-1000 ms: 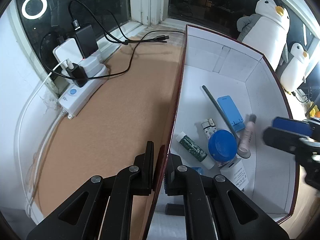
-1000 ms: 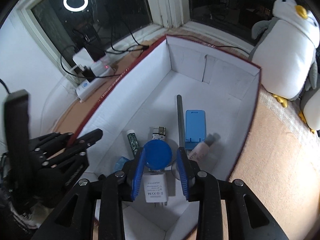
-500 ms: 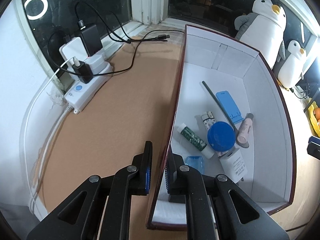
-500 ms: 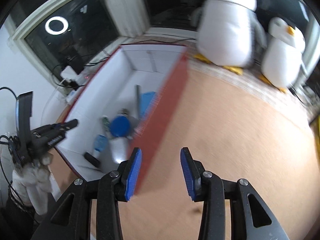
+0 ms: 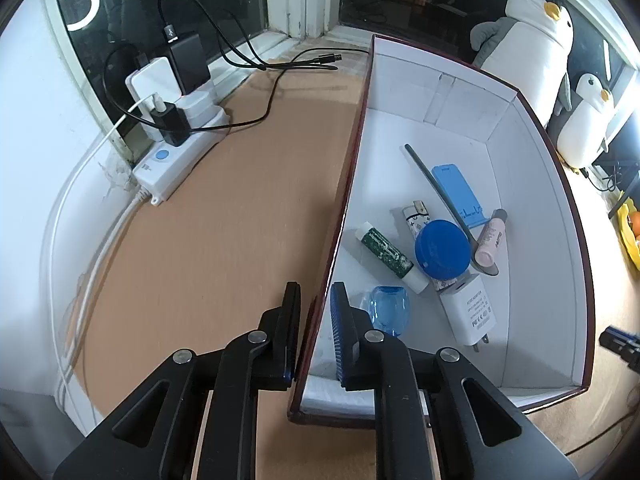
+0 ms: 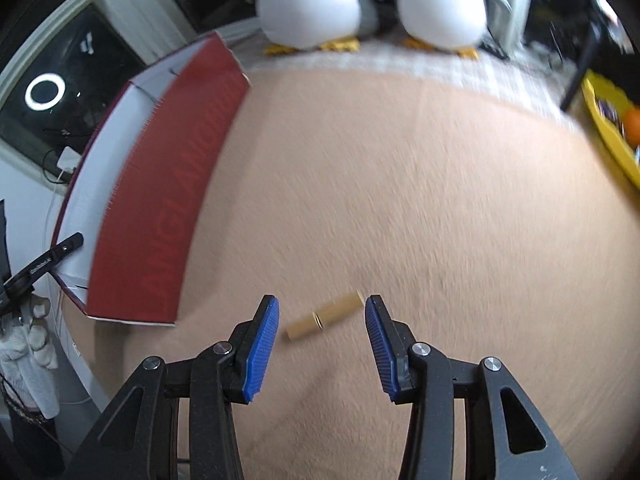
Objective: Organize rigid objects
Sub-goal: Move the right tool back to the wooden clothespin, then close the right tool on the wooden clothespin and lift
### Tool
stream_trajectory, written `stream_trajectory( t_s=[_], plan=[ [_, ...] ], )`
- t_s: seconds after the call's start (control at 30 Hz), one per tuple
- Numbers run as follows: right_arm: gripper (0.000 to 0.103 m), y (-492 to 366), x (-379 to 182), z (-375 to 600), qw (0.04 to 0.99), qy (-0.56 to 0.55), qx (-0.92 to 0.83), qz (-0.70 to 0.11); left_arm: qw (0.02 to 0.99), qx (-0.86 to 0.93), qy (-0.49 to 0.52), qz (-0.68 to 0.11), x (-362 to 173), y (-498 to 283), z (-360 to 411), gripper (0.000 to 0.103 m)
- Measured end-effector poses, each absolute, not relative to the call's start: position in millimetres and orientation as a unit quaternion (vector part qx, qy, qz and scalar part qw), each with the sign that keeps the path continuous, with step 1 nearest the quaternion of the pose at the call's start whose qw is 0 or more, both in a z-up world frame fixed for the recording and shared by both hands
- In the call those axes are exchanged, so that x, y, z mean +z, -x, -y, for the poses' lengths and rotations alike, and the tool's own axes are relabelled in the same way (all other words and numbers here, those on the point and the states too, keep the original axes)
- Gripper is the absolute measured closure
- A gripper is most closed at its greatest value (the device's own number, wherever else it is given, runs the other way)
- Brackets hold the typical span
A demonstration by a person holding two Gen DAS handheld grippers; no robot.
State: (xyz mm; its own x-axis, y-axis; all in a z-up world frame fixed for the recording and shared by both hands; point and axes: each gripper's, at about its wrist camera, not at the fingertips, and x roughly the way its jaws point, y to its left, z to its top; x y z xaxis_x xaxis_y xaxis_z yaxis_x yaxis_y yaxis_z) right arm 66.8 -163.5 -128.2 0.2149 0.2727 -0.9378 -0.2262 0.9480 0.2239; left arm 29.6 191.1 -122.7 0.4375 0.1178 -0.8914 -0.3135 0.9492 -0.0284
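A dark red box with a white inside [image 5: 532, 184] holds several items: a blue round lid [image 5: 442, 249], a white charger [image 5: 472, 310], a green tube [image 5: 386, 249], a blue phone stand [image 5: 458, 194], a pink tube [image 5: 491, 237], a grey spoon [image 5: 440, 196] and a blue clear piece [image 5: 388, 307]. My left gripper [image 5: 316, 320] straddles the box's left wall [image 5: 340, 216], jaws slightly apart around it. My right gripper [image 6: 320, 334] is open and empty above a gold tube [image 6: 325, 315] lying on the tan table, to the right of the box [image 6: 168, 200].
A white power strip with chargers and black cables [image 5: 176, 136] lies at the table's left edge by the window. Two plush penguins [image 5: 532, 36] stand behind the box. A yellow tray with fruit [image 6: 612, 128] sits at the far right.
My right gripper has left the box, swung right over the open table and opened wider above the gold tube. My left gripper has pulled back a little along the box wall.
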Motion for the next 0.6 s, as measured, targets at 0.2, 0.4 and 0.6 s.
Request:
stream_trajectory(
  t_s=[0.2, 0.4, 0.6],
  plan=[
    [0.062, -65.2, -155.0, 169.5, 0.756, -0.072, 0.152, -0.632, 0.842, 0.129, 0.096, -0.514, -122.5, -26.2, -190.5, 0.088],
    [0.062, -72.6, -168.1, 165.4, 0.749, -0.095, 0.140, -0.641, 0.843, 0.129, 0.098, -0.512, -121.8, -24.6, -190.4, 0.088],
    [0.066, -84.5, -166.3, 144.7, 0.758, -0.051, 0.132, -0.637, 0.844, 0.128, 0.098, -0.511, -121.5, -23.8, -190.2, 0.088]
  ],
)
